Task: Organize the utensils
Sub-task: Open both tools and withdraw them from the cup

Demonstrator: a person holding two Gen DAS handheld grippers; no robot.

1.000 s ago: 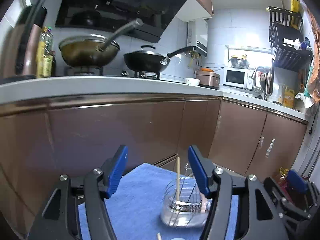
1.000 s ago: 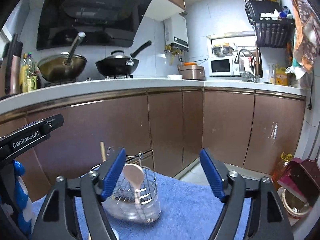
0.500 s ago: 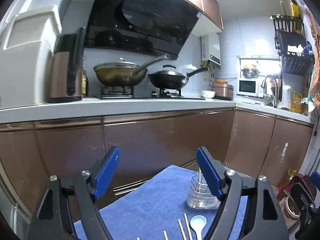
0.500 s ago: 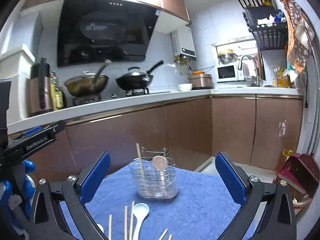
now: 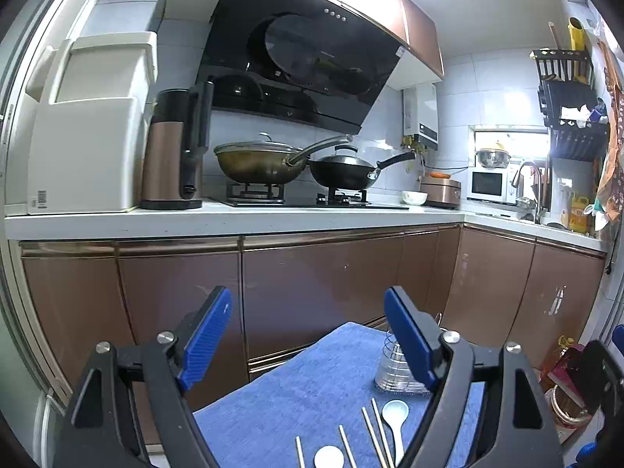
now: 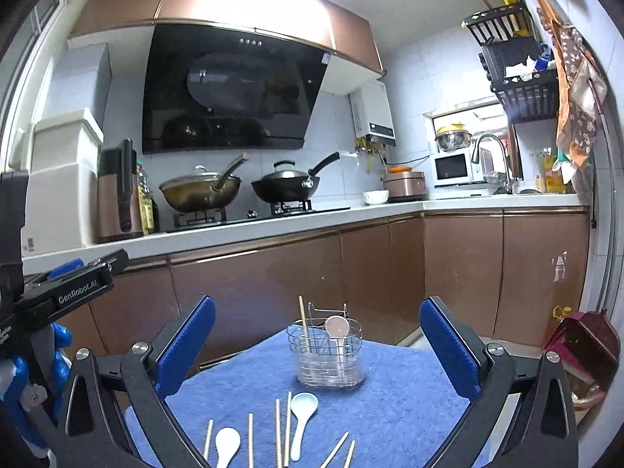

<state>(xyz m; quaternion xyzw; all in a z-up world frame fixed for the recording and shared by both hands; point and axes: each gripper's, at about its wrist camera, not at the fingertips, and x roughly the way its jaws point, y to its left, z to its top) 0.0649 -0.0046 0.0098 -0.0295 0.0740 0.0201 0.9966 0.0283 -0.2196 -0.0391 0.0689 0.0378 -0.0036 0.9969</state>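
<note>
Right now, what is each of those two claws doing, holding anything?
Left gripper: jaws open, nothing between them.
Right gripper: jaws open wide, holding nothing; the holder stands beyond them on the cloth.

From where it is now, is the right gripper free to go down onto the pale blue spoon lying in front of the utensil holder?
Probably yes. The right gripper is open and empty, and the pale blue spoon lies flat on the blue cloth, clear of the utensil holder. Two chopsticks lie close beside it.

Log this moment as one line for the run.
holder: one chopstick, one spoon inside | cloth: spoons, chopsticks loose | left gripper: jaws open, empty | right gripper: jaws open, empty
</note>
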